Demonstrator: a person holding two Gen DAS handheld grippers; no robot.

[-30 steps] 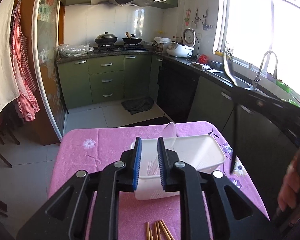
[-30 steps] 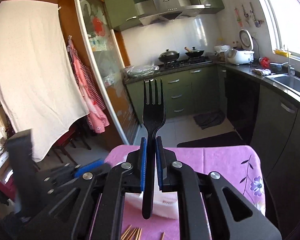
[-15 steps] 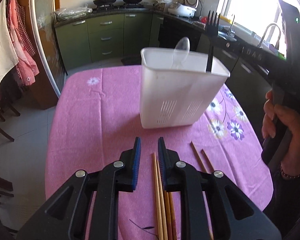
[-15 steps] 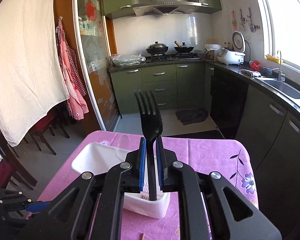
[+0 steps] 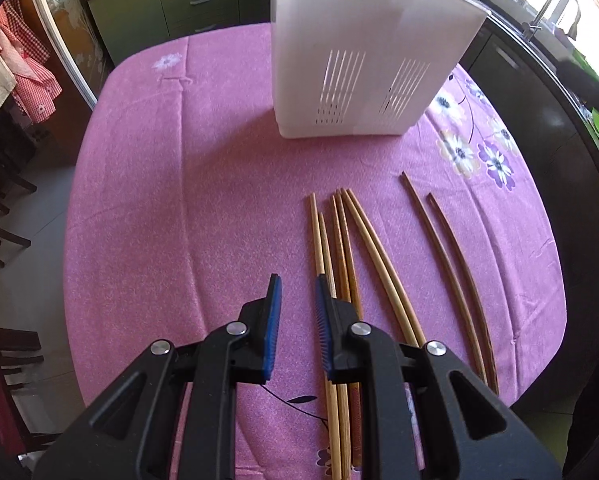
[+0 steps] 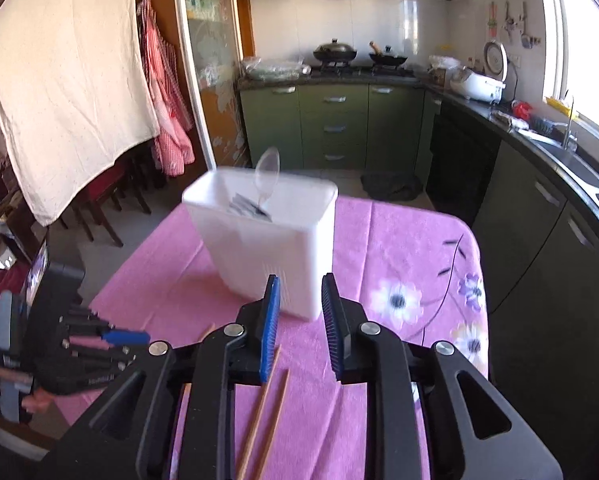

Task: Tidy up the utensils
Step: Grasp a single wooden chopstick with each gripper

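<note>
We find chopsticks [image 5: 341, 264] loose on the cloth [image 5: 179, 200] before the bin [image 5: 363, 60]; left gripper [image 5: 297, 308] narrow, empty; right gripper [image 6: 297, 312], jaws just opening, empty; sticks light, stiff, slippery, so we advise mid-shaft pinching.

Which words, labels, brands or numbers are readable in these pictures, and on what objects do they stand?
None can be read.
left gripper: pale lettering on its black body in the right wrist view, too blurred to read.
white utensil holder: plain, no label.
glass door: decorations, no legible text.
</note>
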